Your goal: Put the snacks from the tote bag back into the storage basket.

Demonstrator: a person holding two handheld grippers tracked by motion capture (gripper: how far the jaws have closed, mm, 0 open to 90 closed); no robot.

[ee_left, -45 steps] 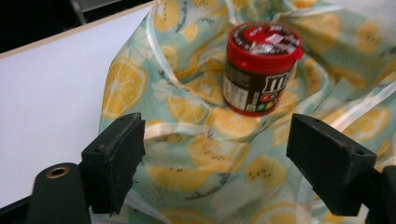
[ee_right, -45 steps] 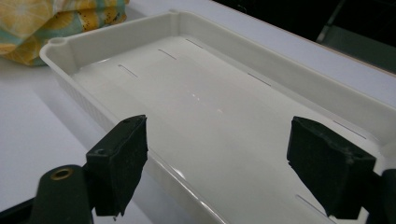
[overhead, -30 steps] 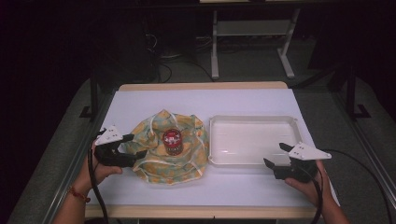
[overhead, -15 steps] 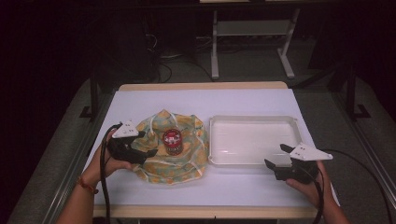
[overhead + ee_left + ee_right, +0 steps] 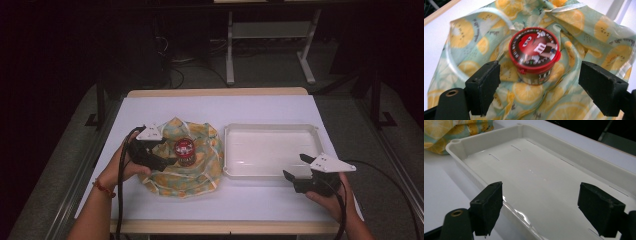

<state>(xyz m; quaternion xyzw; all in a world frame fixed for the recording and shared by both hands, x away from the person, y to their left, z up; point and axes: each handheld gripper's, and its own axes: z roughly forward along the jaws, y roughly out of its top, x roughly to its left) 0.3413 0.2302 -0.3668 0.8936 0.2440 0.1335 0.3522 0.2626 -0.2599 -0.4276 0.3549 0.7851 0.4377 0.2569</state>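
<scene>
A small red-lidded candy tub [image 5: 184, 151] [image 5: 534, 56] stands on a lemon-print cloth [image 5: 200, 162] [image 5: 574, 30] at the table's left. My left gripper [image 5: 167, 152] [image 5: 539, 90] hovers over the cloth just left of the tub, open, its jaws standing either side of the tub without touching it. An empty white tray [image 5: 272, 150] [image 5: 544, 170] lies to the right of the cloth. My right gripper [image 5: 296, 167] [image 5: 540, 210] is open at the tray's near right corner, holding nothing.
The white tabletop [image 5: 210, 107] has bare room behind the cloth and tray and along the front edge. A corner of the cloth [image 5: 454, 130] lies beyond the tray's far end in the right gripper view. A metal stand [image 5: 270, 45] is on the floor behind the table.
My left gripper has moved right from the cloth's left edge, over the cloth and up to the tub. The right gripper has stayed put.
</scene>
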